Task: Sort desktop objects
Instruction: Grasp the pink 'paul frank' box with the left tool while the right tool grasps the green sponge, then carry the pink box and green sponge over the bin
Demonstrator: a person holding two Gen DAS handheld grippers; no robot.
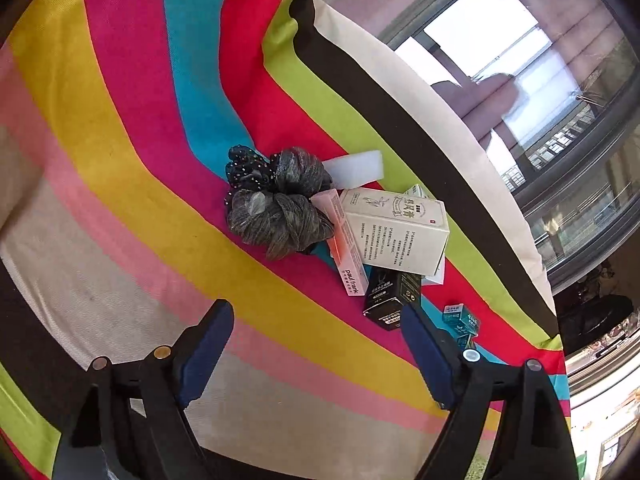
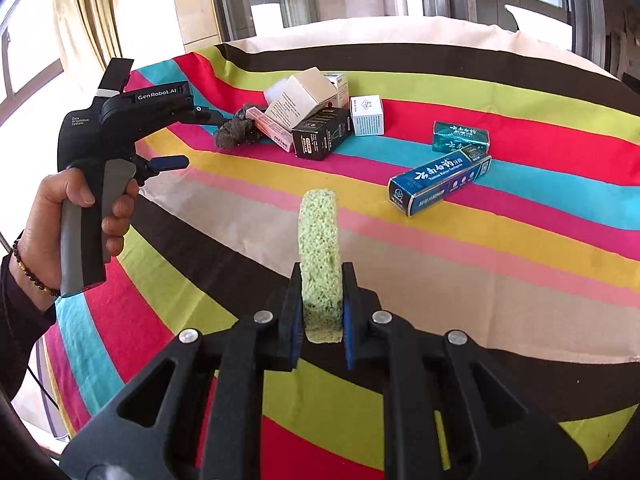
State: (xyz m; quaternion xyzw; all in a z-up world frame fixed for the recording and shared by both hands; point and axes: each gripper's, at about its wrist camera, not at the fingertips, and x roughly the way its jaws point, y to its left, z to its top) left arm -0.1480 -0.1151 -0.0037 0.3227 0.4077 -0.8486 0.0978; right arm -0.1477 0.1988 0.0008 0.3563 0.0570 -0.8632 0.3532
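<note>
Between your right gripper's (image 2: pixel 320 312) clenched jaws stands the green sponge (image 2: pixel 320 248), pinched only at its base above the striped cloth (image 2: pixel 520 264). Swing too fast and it may flop out. Your left gripper (image 1: pixel 316 344) hangs released near the scrunchies (image 1: pixel 276 204).

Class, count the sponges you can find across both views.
2. A green sponge is clamped in the right claw; a white sponge lies behind the dark scrunchie. The box pile may hide others.
</note>
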